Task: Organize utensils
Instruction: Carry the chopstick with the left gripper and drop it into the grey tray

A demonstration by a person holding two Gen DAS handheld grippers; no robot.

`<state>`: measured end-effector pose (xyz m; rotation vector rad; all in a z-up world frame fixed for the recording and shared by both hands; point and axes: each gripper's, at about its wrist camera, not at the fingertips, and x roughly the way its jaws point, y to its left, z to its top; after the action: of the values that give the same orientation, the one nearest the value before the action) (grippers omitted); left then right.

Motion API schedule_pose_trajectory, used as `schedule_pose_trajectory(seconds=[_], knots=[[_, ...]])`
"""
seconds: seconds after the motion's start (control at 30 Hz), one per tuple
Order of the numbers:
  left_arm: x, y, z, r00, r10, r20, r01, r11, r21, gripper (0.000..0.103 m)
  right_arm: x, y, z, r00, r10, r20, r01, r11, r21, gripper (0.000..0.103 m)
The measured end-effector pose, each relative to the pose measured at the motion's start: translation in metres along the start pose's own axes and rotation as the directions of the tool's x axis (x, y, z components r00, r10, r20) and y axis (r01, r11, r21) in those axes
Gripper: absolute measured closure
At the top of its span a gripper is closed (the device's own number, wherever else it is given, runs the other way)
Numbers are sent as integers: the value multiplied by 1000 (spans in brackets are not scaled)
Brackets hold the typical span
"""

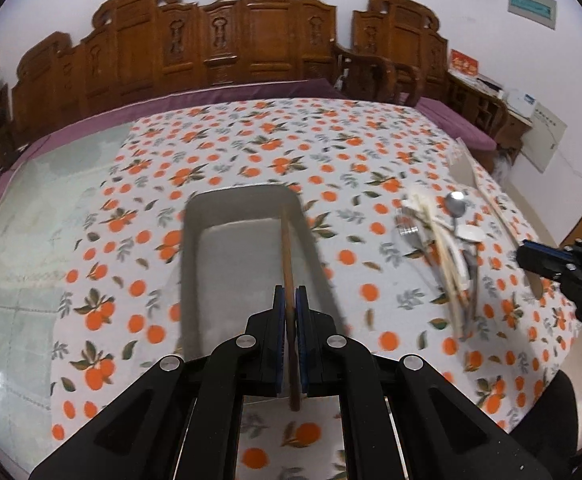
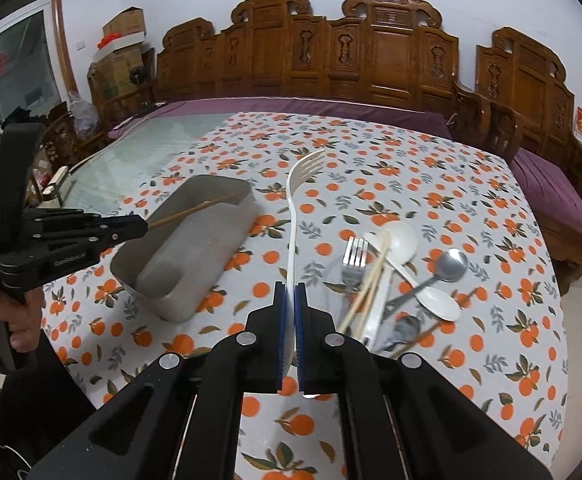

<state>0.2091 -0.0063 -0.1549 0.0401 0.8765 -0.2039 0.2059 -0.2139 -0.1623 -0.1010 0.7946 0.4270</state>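
My left gripper [image 1: 290, 296] is shut on a brown wooden chopstick [image 1: 287, 248], which points forward over the grey metal tray [image 1: 195, 240]. In the right wrist view this chopstick [image 2: 195, 210] slants across the tray [image 2: 211, 272] from the left gripper [image 2: 143, 227]. My right gripper [image 2: 290, 292] is shut on the handle of a white plastic fork [image 2: 291, 208], tines up and away, held above the cloth beside the tray. A pile of utensils [image 2: 383, 276] lies to the right: a metal fork [image 2: 353, 260], white spoons [image 2: 401, 238], a metal spoon [image 2: 451, 266] and pale chopsticks [image 2: 365, 292].
An orange-print tablecloth [image 2: 411, 168] covers most of the table, with bare glass [image 2: 139, 156] at the far left. A carved wooden bench [image 2: 371, 60] with a purple cushion [image 2: 331, 106] runs behind. A person's hand [image 2: 15, 320] grips the left tool.
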Motion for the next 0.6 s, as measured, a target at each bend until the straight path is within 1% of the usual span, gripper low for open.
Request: schedule_pose_trajectory(seconds=[0.07, 0.23, 0.53, 0.57, 0.6], knots=[[3, 8, -3, 1000, -11, -2, 11, 1000, -18, 99, 3, 7, 2, 1000, 4, -3, -4, 1000, -10, 98], [11, 19, -9, 1000, -4, -15, 4, 999, -35, 99, 12, 21, 7, 1000, 15, -16, -15, 1000, -25, 98], [30, 29, -5, 998, -1, -56, -2, 999, -54, 99, 23, 38, 13, 999, 36, -38, -38, 999, -31, 98], [31, 30, -5, 998, -4, -60, 1, 998, -59, 98, 25, 41, 13, 998, 39, -42, -40, 999, -34, 98], [31, 31, -4, 998, -9, -61, 6, 998, -60, 95, 27, 43, 14, 998, 40, -45, -42, 998, -37, 98]])
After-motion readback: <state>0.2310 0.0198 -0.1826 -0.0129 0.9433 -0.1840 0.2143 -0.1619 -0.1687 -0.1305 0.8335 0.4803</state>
